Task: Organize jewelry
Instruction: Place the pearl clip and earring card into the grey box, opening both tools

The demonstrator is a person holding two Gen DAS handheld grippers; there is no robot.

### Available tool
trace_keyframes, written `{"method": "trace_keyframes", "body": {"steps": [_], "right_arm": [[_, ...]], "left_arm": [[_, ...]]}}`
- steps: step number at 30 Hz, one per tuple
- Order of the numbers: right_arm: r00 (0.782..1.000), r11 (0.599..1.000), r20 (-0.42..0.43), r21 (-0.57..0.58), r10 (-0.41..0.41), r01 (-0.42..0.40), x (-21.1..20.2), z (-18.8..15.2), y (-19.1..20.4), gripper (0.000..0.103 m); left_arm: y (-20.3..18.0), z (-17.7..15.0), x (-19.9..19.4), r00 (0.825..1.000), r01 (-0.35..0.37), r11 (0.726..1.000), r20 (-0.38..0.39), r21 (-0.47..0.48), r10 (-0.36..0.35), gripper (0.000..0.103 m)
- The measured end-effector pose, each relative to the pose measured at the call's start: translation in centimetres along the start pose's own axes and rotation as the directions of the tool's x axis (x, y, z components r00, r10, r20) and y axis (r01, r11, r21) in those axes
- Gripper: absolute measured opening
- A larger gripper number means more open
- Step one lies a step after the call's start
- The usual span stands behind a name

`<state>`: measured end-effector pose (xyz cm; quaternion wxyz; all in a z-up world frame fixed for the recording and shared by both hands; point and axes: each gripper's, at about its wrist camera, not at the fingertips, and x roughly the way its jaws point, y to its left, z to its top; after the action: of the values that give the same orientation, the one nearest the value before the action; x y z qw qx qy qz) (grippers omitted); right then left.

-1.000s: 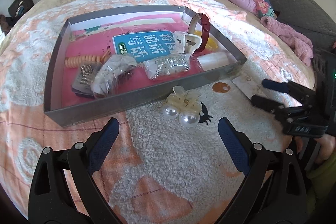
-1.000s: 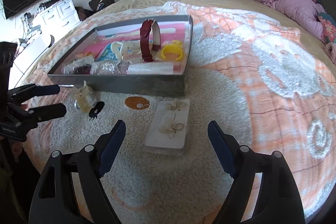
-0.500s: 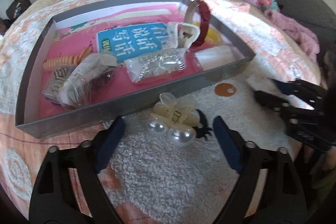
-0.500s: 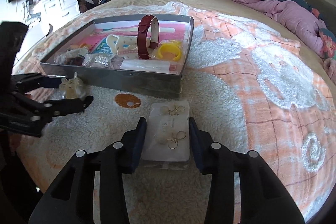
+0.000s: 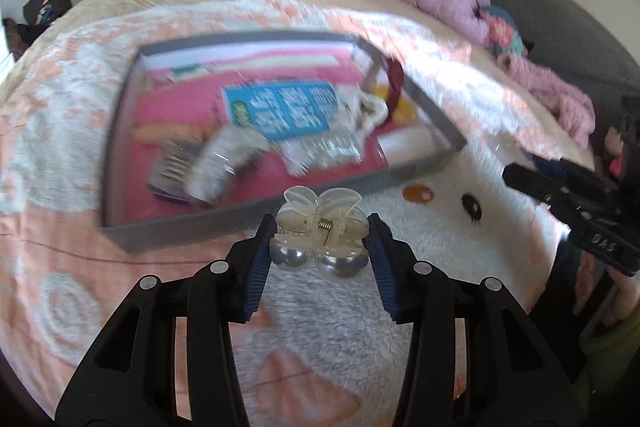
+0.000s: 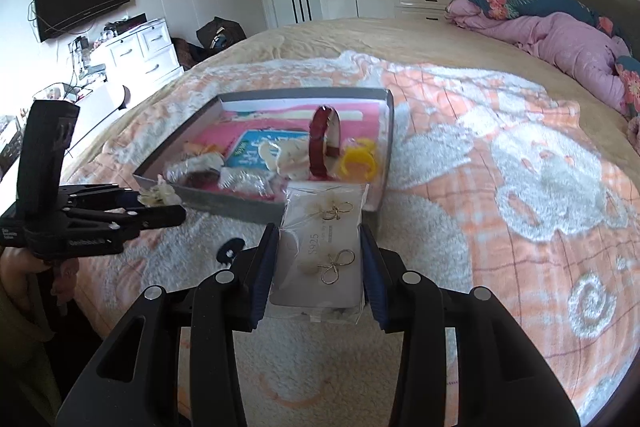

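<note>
1. Step in hand, as judged: carrying both loose pieces toward the grey tray, each gripper loaded and clear of the blanket.
2. Left gripper, lower centre of the left wrist view: narrowed onto the pearl hair clip, blue pads touching its two sides, pearls toward the camera, translucent wings pointing at the tray.
3. Right gripper, lower centre of the right wrist view: narrowed onto the earring card, pinched by its long edges inside a clear sleeve, two gold bow earrings showing on its face.
4. Tray resting on the peach-and-white blanket on the bed, middle of both frames, already crowded: red watch strap standing upright, yellow ring beside it, blue booklet, several small plastic bags.
5. Background of the left wrist view smeared by blur; exact height of the clip above the near tray wall not to be told.
6. Next move, as judged: lifting each piece over the near wall, picking a bare patch between bags and strap, lowering, then widening the gripper gently to avoid knocking the upright strap.
</note>
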<state>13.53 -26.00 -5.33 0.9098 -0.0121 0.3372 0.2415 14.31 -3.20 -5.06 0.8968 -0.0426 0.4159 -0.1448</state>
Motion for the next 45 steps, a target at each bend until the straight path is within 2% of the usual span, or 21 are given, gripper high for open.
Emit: {"method": "trace_keyframes", "body": {"steps": [4,7,15,22,27,35,45], "right_arm": [[1.000,1.000,0.013,-0.010,0.011,-0.011,0.5,1.5,0.8,0.039],[1.000,1.000,0.029,-0.022,0.012,-0.012,1.0,2.6,1.1,0.039],[0.999,1.000,0.051,-0.021,0.004,-0.003,3.1,4.9,0.9,0.039],[0.999,1.000,0.047,0.000,-0.023,0.023,4.8,5.5,0.1,0.039],[0.999,0.999,0.032,0.019,-0.040,0.040,5.8,5.1,-0.7,0.039],[0.999,0.998,0.004,0.042,-0.052,0.051,7.7,4.5,-1.3,0.039],[0.999,0.997,0.015,0.064,-0.051,0.050,8.1,4.6,-1.9,0.039]], "left_arm": [[1.4,1.1,-1.8,0.996,-0.064,0.998,0.061,-0.010,0.065,0.037],[3.0,1.6,-2.3,0.993,-0.085,0.995,0.083,-0.049,0.089,0.037],[6.0,2.5,-1.9,0.984,-0.144,0.984,0.086,-0.110,0.154,0.038],[7.6,2.8,-1.1,0.975,-0.193,0.973,0.085,-0.124,0.205,0.038],[8.2,3.4,-0.5,0.972,-0.205,0.970,0.088,-0.133,0.218,0.038],[8.1,3.2,0.7,0.977,-0.194,0.973,0.063,-0.124,0.203,0.038],[5.5,3.9,1.4,0.985,-0.148,0.987,0.082,-0.062,0.153,0.038]]}}
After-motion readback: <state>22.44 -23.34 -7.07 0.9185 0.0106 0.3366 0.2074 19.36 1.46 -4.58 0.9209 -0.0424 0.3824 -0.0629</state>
